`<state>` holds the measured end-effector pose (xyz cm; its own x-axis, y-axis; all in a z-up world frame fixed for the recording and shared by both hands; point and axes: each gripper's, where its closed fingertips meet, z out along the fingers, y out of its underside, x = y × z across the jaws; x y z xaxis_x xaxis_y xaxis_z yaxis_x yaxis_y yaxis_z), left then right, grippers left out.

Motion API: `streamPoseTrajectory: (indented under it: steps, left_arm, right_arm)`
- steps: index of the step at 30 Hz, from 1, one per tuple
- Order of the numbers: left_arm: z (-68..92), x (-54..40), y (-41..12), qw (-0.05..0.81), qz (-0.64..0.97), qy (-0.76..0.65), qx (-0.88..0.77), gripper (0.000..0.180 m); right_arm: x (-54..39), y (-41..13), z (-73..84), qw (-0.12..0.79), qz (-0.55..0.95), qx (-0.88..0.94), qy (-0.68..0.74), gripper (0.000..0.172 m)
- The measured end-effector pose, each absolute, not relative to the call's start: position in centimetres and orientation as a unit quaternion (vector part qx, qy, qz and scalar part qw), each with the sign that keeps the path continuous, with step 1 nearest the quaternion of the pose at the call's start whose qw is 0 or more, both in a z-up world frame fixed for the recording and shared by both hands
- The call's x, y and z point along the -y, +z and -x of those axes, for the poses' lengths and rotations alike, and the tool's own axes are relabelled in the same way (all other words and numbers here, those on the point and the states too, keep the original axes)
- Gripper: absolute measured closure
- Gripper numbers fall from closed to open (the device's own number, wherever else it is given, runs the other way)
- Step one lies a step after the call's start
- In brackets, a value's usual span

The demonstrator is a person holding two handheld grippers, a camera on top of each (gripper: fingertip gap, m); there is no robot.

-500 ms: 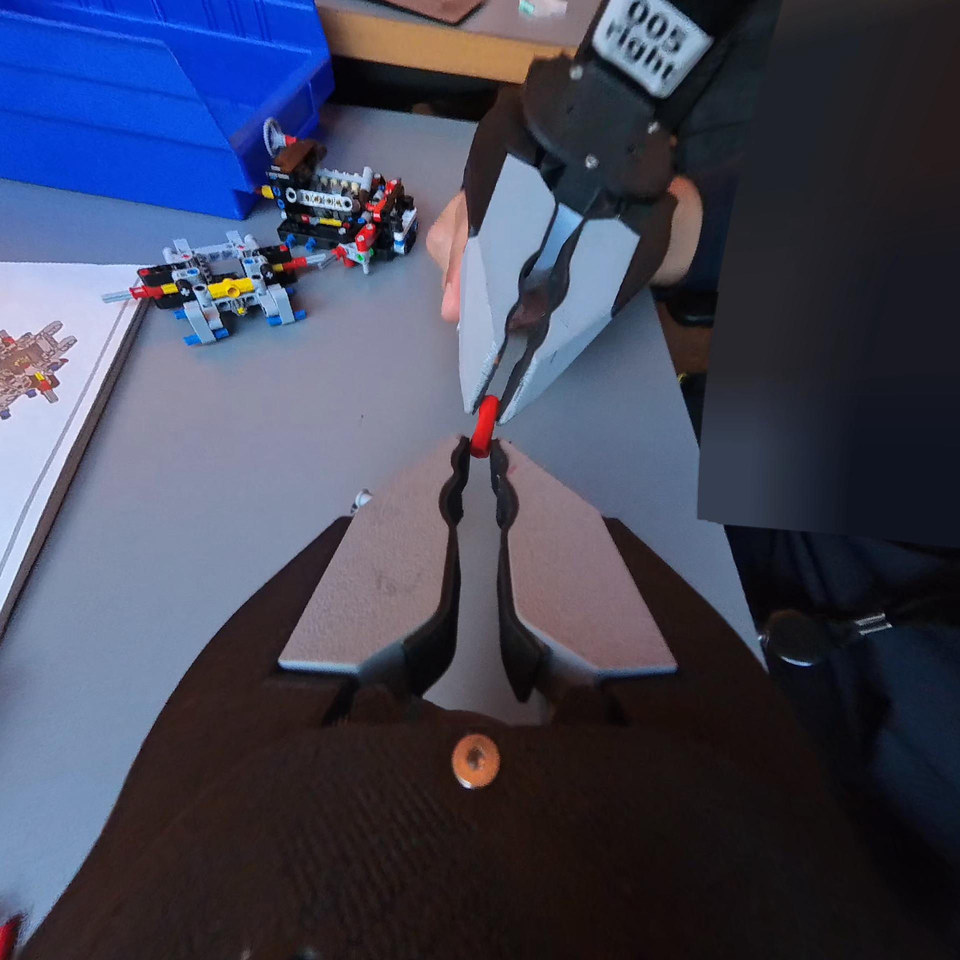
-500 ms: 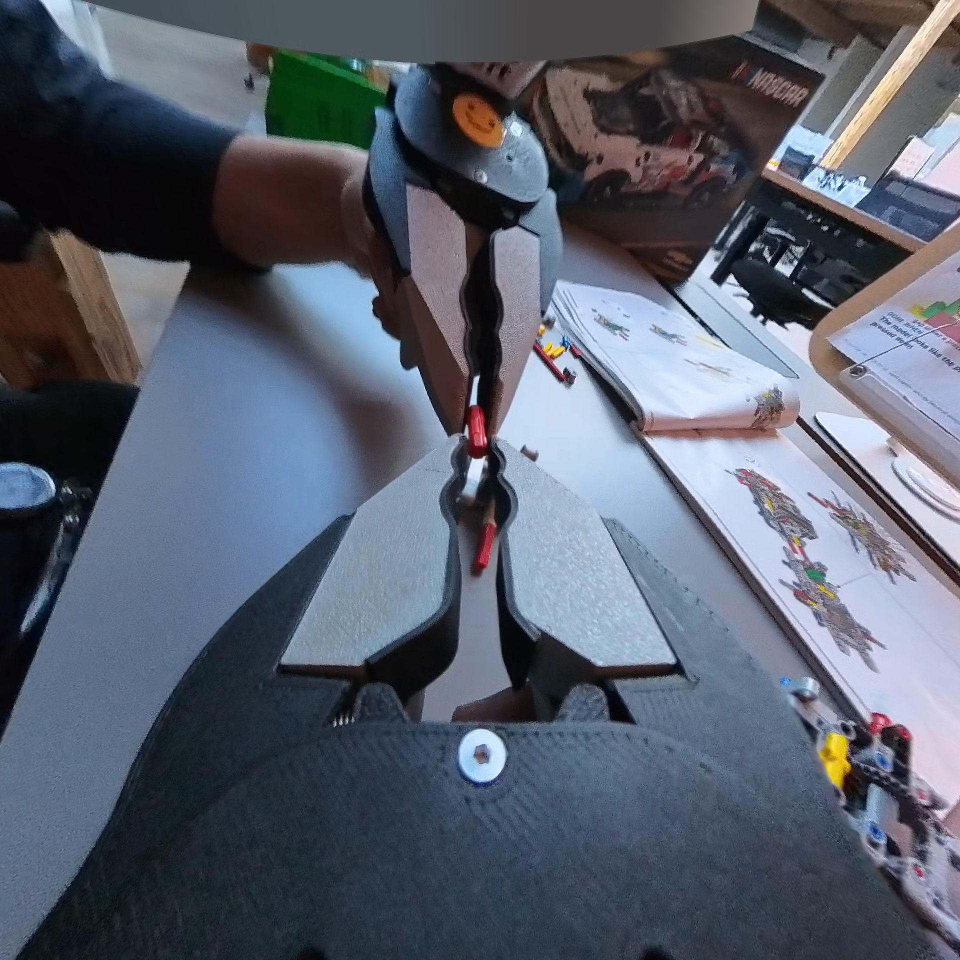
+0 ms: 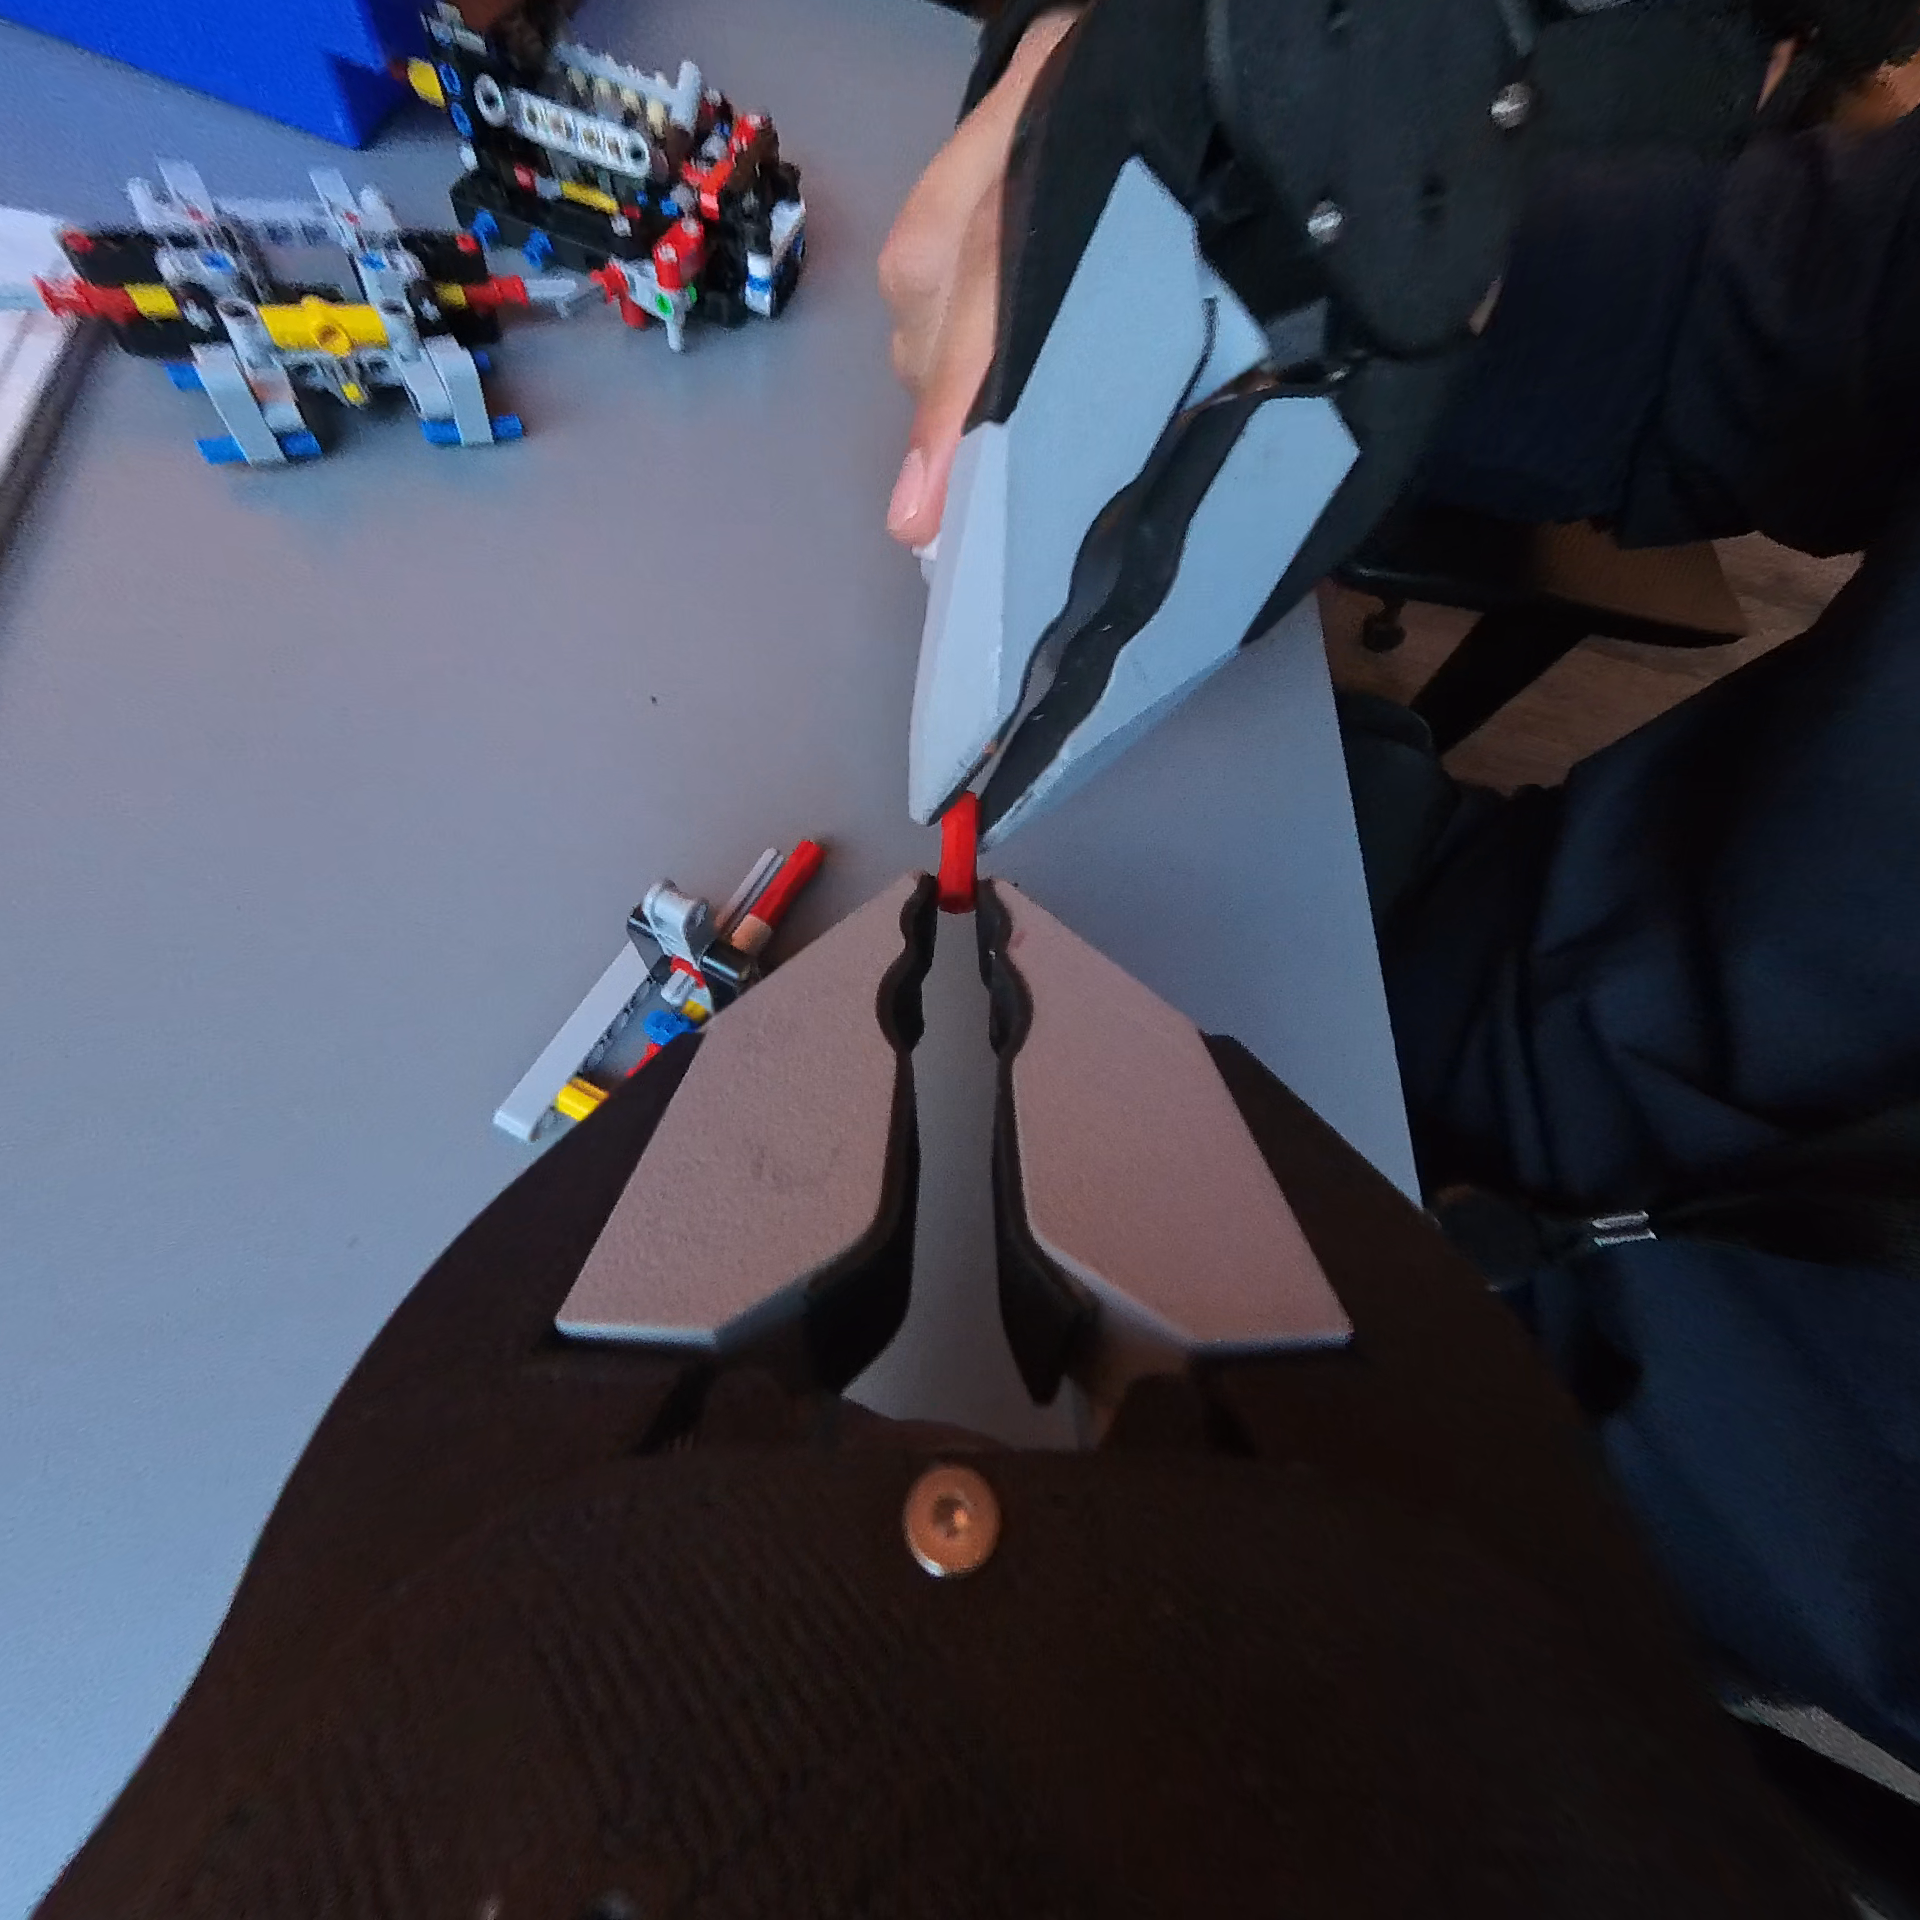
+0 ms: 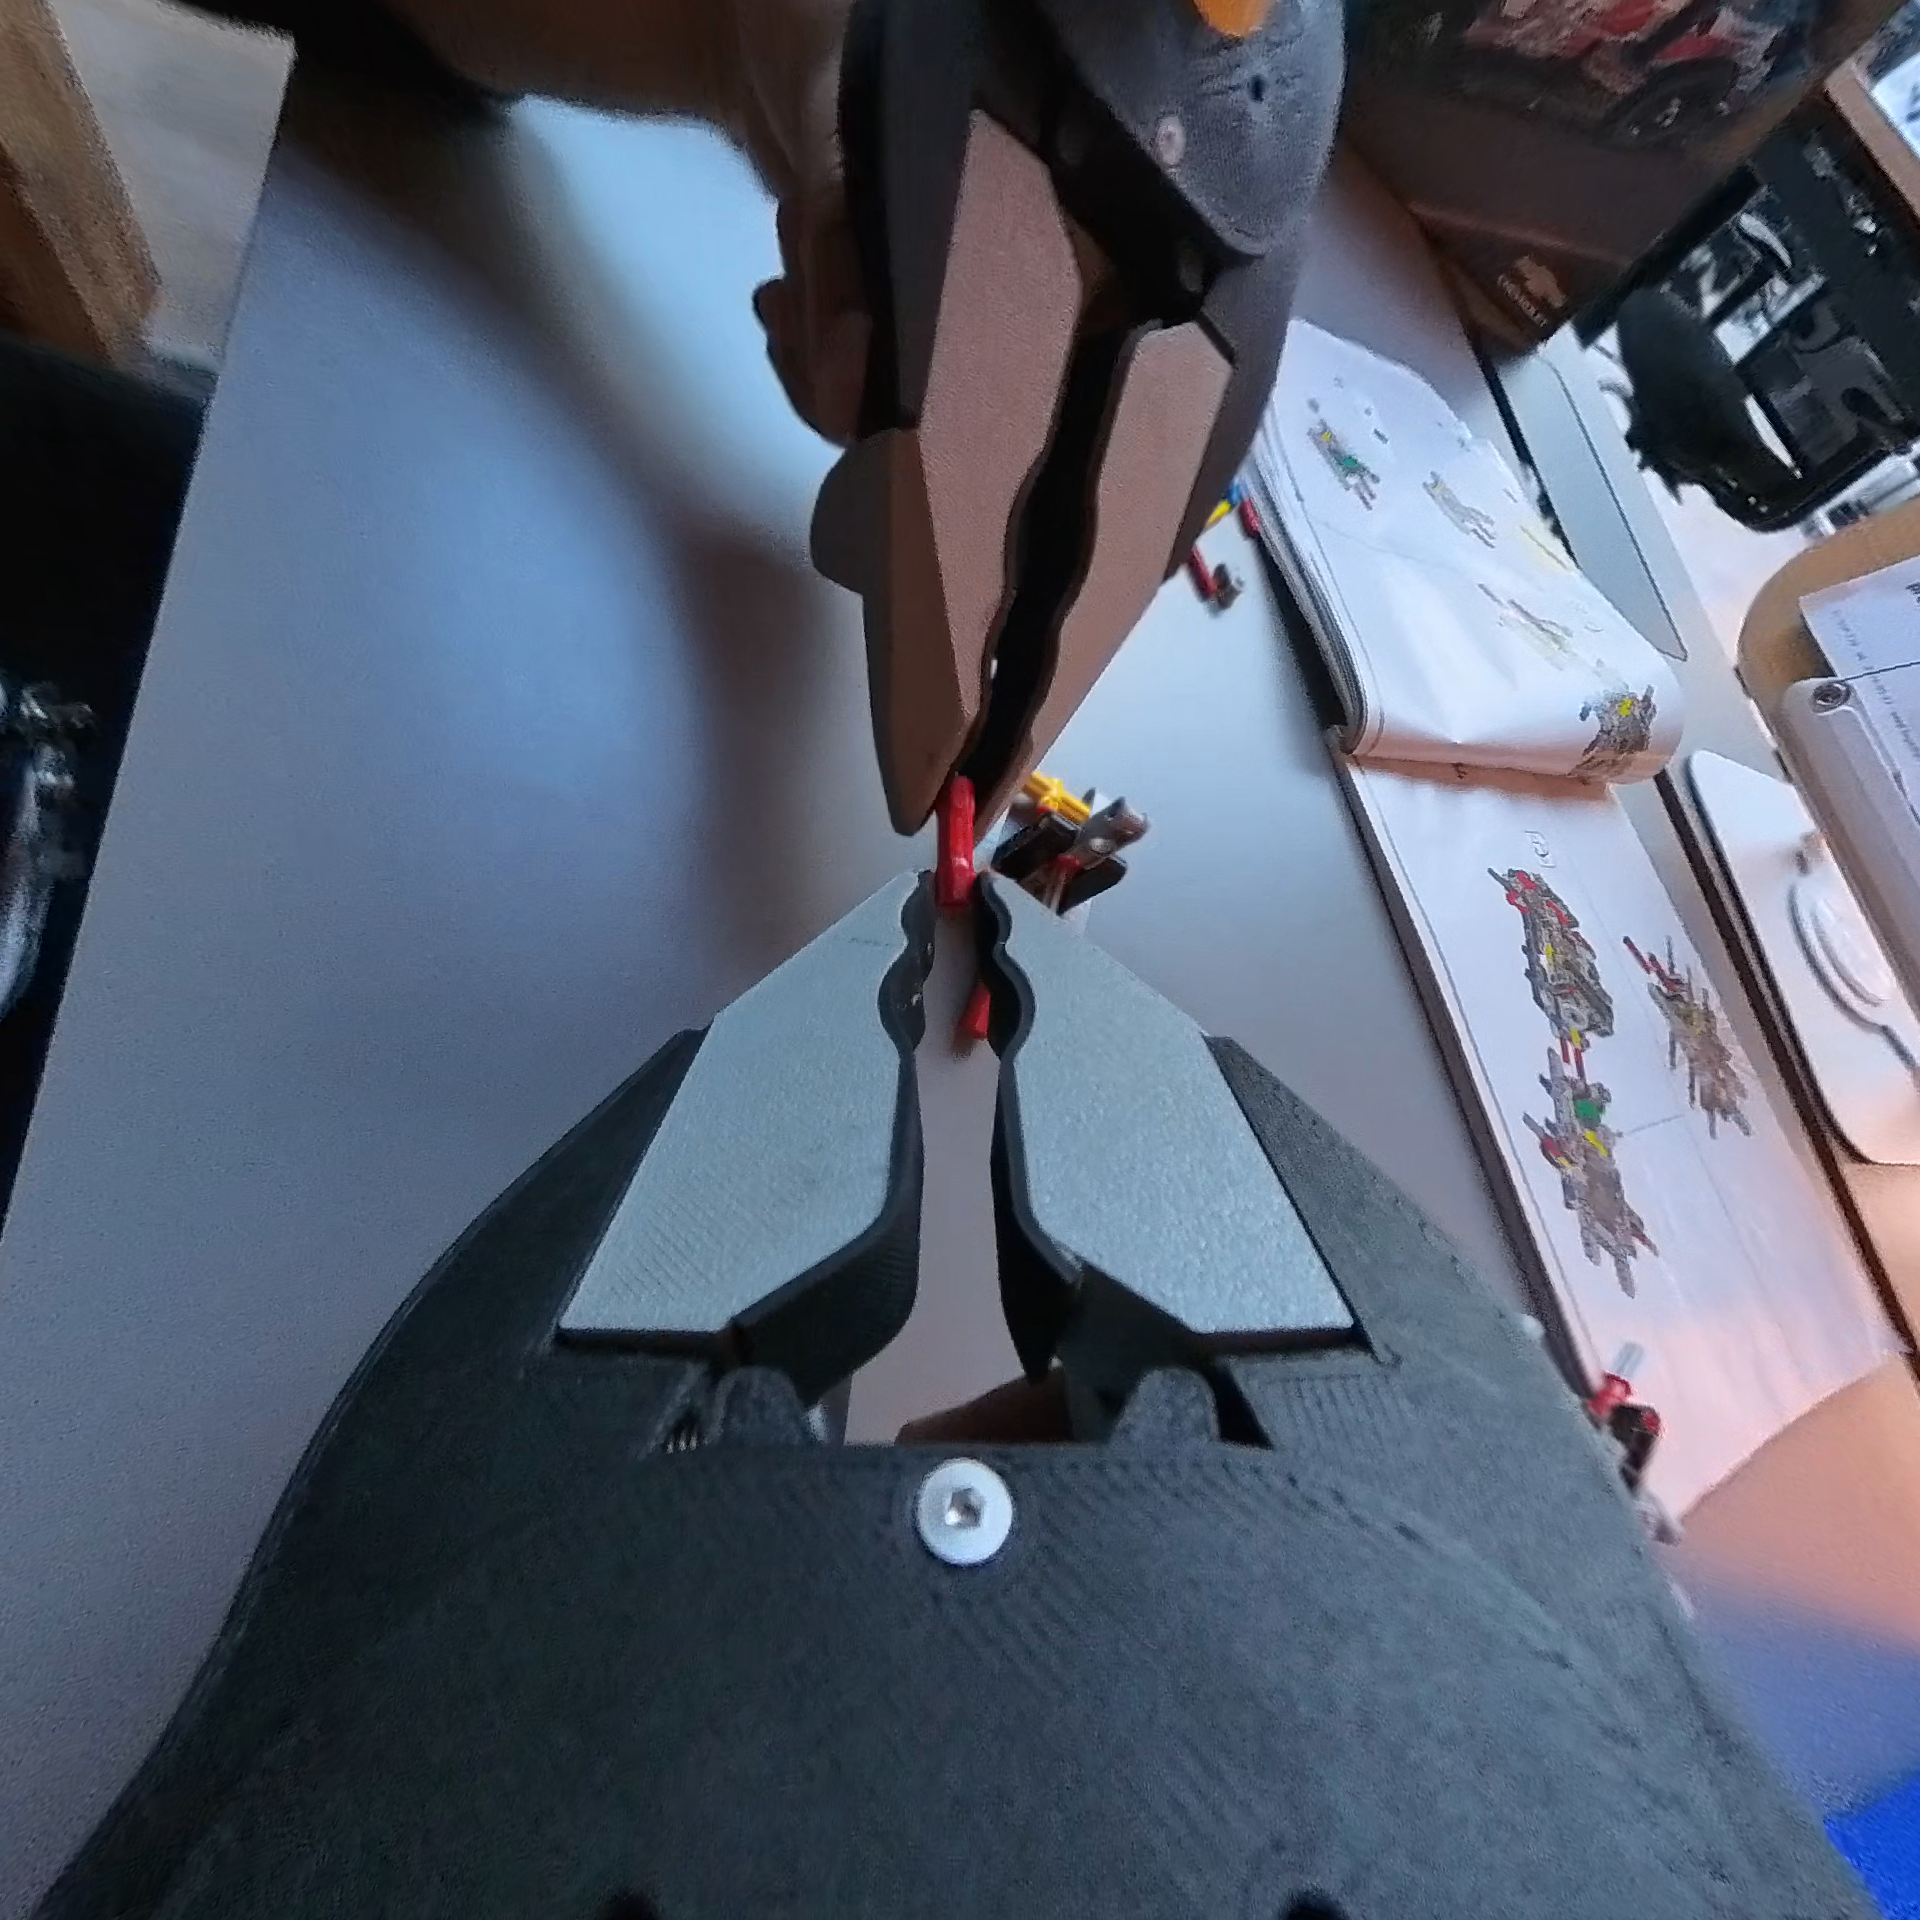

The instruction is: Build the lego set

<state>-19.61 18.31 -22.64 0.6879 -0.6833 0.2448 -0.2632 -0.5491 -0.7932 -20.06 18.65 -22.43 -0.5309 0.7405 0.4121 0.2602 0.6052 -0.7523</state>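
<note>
Both tools pinch one small red connector piece [image 3: 958, 854] end to end above the grey desk [image 3: 416, 675], the left tool [image 3: 956, 902] gripping its near end and the right tool [image 4: 951, 902] its far end, apparently so each steadies it against the other.

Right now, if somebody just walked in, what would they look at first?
First, the little red building-toy piece in the middle, above the grey table: the left claw and the right claw pinch it from opposite ends, tip to tip. Next come the colourful brick assemblies at the table's far left, and the open instruction booklet lying at the right.
</note>
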Motion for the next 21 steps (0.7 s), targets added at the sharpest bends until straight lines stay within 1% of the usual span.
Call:
streamPoseTrajectory:
  steps: [5,9,14,19,21]
  left_arm:
    - [20.7,-18.7,-21.2,0.423,0.822,-0.253,-0.285,0.157]
    - [21.2,-18.9,-20.8,0.437,0.819,-0.241,-0.284,0.157]
    - [22.0,-19.1,-21.1,0.438,0.825,-0.22,-0.281,0.157]
    - [24.6,-19.4,-22.0,0.432,0.841,-0.19,-0.263,0.147]
    - [25.2,-19.6,-22.1,0.434,0.842,-0.191,-0.259,0.144]
  right_arm:
    - [-19.9,-20.2,19.5,0.384,0.314,0.751,0.436,0.168]
    - [-20.1,-19.0,18.9,0.381,0.311,0.724,0.484,0.168]
    - [-20.1,-19.3,18.9,0.376,0.313,0.727,0.482,0.168]
    - [-20.5,-19.7,19.1,0.374,0.331,0.731,0.466,0.168]
    - [-21.5,-20.5,19.4,0.375,0.362,0.737,0.431,0.168]
